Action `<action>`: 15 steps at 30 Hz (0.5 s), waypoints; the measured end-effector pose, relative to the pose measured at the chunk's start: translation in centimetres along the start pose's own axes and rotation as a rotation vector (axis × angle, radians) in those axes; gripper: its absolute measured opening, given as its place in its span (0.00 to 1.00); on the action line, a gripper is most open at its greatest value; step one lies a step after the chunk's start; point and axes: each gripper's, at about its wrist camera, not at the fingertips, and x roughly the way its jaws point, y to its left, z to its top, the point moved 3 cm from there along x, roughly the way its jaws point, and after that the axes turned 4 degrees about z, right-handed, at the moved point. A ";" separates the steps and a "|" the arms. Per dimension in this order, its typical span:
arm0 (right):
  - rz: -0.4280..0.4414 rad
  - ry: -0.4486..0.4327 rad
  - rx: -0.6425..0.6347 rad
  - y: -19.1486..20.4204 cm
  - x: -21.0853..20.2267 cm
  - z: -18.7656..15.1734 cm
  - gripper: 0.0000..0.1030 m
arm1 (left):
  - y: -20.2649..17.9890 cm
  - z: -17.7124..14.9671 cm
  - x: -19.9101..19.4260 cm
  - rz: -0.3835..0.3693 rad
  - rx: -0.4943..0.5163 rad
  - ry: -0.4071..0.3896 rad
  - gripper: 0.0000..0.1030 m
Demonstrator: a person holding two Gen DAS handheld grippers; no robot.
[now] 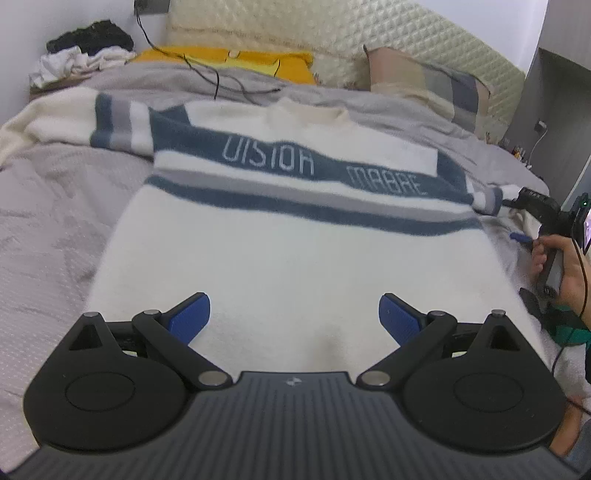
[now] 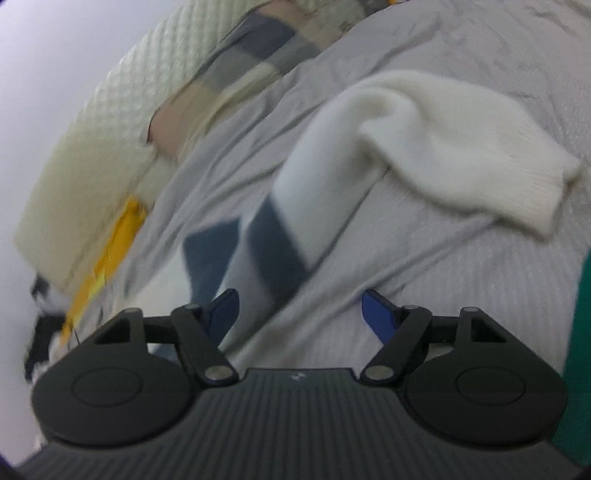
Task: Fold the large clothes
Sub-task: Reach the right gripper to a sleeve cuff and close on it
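Observation:
A large white sweater (image 1: 288, 236) with blue and grey stripes and lettering lies flat, front up, on the bed. Its left sleeve (image 1: 74, 118) stretches out to the left. My left gripper (image 1: 294, 317) is open and empty just above the sweater's lower body. In the left wrist view the right gripper (image 1: 532, 206) is at the sweater's right shoulder. In the right wrist view my right gripper (image 2: 300, 314) is open over the striped upper part of the right sleeve (image 2: 424, 147), which bends and ends in a white cuff (image 2: 546, 192). The view is blurred.
The grey bedspread (image 1: 55, 221) covers the bed. A yellow cloth (image 1: 229, 62), a patterned pillow (image 1: 436, 88) and a quilted headboard (image 1: 332, 33) are at the far end. Piled clothes (image 1: 85, 51) sit far left. A black cable (image 1: 207, 74) runs across the bed.

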 end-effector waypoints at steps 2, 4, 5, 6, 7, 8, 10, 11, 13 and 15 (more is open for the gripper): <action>-0.026 -0.034 -0.008 -1.1 0.8 1.0 0.70 | 0.1 0.0 1.0 0.001 -0.007 0.020 0.97; -0.040 -0.070 0.028 -2.7 1.3 2.1 0.64 | 0.1 0.0 1.8 0.000 -0.017 0.035 0.97; -0.037 -0.103 0.069 -3.7 1.3 2.8 0.64 | 0.2 0.0 2.1 0.001 -0.023 0.042 0.97; -0.036 -0.131 0.106 -4.6 1.3 3.4 0.64 | 0.2 0.0 2.4 0.001 -0.029 0.048 0.97; -0.047 -0.168 0.141 -5.5 1.1 4.2 0.64 | 0.2 0.1 2.7 -0.002 -0.034 0.054 0.97; -0.070 -0.195 0.159 -6.1 1.0 4.9 0.64 | 0.2 0.1 3.0 -0.005 -0.038 0.060 0.97; -0.118 -0.248 0.172 -7.7 0.5 6.8 0.65 | 0.2 0.2 3.4 -0.010 -0.044 0.067 0.97; -0.138 -0.270 0.170 -8.4 0.1 7.7 0.65 | 0.2 0.2 3.7 -0.010 -0.047 0.070 0.97; -0.174 -0.303 0.167 -9.9 -0.7 9.7 0.68 | 0.2 0.3 4.0 -0.014 -0.050 0.075 0.97; -0.184 -0.330 0.183 -11.5 -1.8 11.5 0.68 | 0.1 0.4 4.4 -0.014 -0.051 0.078 0.97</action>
